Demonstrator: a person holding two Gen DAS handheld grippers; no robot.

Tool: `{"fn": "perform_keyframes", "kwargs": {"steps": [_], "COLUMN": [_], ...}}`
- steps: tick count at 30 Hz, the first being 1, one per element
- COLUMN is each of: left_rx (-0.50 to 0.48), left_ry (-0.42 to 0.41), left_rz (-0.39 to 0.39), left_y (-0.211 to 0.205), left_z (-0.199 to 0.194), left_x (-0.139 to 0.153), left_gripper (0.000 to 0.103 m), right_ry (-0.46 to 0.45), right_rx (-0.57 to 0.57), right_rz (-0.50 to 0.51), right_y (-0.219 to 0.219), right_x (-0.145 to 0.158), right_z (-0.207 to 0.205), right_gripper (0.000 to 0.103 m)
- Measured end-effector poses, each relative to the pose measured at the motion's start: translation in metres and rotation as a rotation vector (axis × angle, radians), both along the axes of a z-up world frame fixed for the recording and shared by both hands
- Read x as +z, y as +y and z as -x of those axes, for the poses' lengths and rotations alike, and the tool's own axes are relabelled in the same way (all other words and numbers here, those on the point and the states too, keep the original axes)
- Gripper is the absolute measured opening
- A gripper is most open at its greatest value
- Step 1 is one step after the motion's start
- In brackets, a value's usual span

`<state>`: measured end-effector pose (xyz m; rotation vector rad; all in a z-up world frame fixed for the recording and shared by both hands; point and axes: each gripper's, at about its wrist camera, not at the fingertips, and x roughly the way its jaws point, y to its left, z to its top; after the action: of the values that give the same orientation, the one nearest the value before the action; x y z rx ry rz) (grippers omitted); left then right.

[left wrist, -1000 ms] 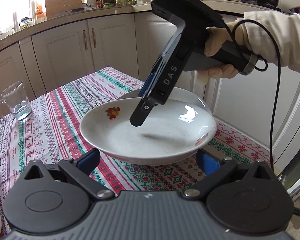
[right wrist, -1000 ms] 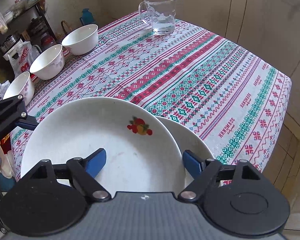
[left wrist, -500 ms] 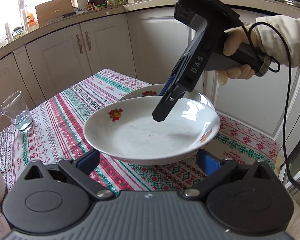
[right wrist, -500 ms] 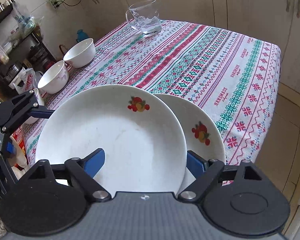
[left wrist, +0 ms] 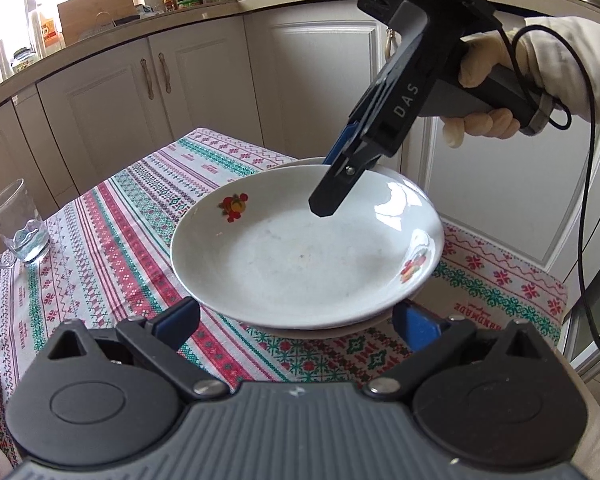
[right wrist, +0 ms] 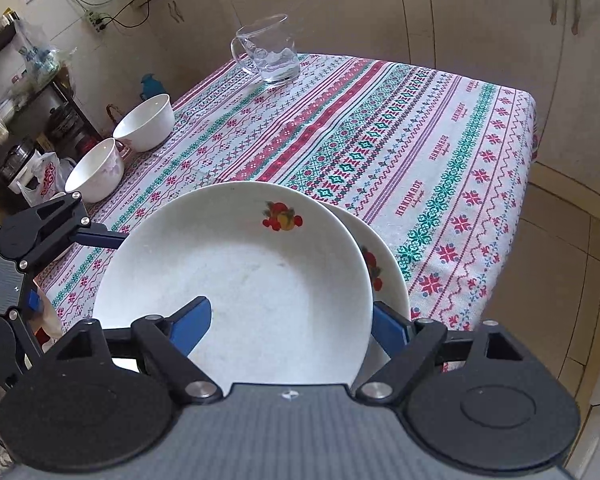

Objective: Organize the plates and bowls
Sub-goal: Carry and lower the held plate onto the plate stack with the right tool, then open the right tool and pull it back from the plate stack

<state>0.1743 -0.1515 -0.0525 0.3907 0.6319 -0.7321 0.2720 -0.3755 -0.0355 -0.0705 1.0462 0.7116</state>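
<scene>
A white plate with fruit prints (left wrist: 300, 264) (right wrist: 236, 280) lies on a second, matching plate (right wrist: 388, 268) (left wrist: 292, 164) at the table's corner, shifted a little off it. My right gripper (left wrist: 328, 184) (right wrist: 288, 322) stands open astride the top plate's rim, one finger over the inside, one outside. My left gripper (left wrist: 296, 320) is open, its fingers wide on either side of the plate's near edge; one of its fingers (right wrist: 100, 236) shows at the plate's left. Two white bowls (right wrist: 144, 122) (right wrist: 96, 170) stand at the table's left edge.
A glass mug (left wrist: 14, 224) (right wrist: 270, 50) with some water stands at the far side of the patterned tablecloth (right wrist: 380, 128). White kitchen cabinets (left wrist: 204, 76) lie behind. The table's edge (right wrist: 528, 152) drops off just right of the plates.
The top plate has come down and now rests on the lower plate, nearly covering it. Both grippers lowered with it; the right one stays over the rim.
</scene>
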Motion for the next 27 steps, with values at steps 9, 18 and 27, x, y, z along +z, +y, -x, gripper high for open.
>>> {"fn": "perform_keyframes", "kwargs": {"steps": [9,18,27], "left_rx": [-0.014,-0.02,-0.034], "left_ry": [-0.026,-0.017,0.011], "left_rz": [-0.01,0.003,0.025], "left_y": [0.005,-0.002,-0.003], "left_z": [0.008,-0.002,-0.004], "left_x": [0.001,-0.001,-0.004], "left_gripper": [0.102,0.102,0.103], "right_ry": [-0.035,-0.036,-0.043], "right_rx": [0.0,-0.019,-0.026], "right_rz": [0.118,0.139,0.148], "right_y": [0.017,0.016,0.016], "right_x": [0.004,0.01,0.014], "right_z": [0.008,0.012,0.01], "right_gripper": [0.091,0.091,0.101]}}
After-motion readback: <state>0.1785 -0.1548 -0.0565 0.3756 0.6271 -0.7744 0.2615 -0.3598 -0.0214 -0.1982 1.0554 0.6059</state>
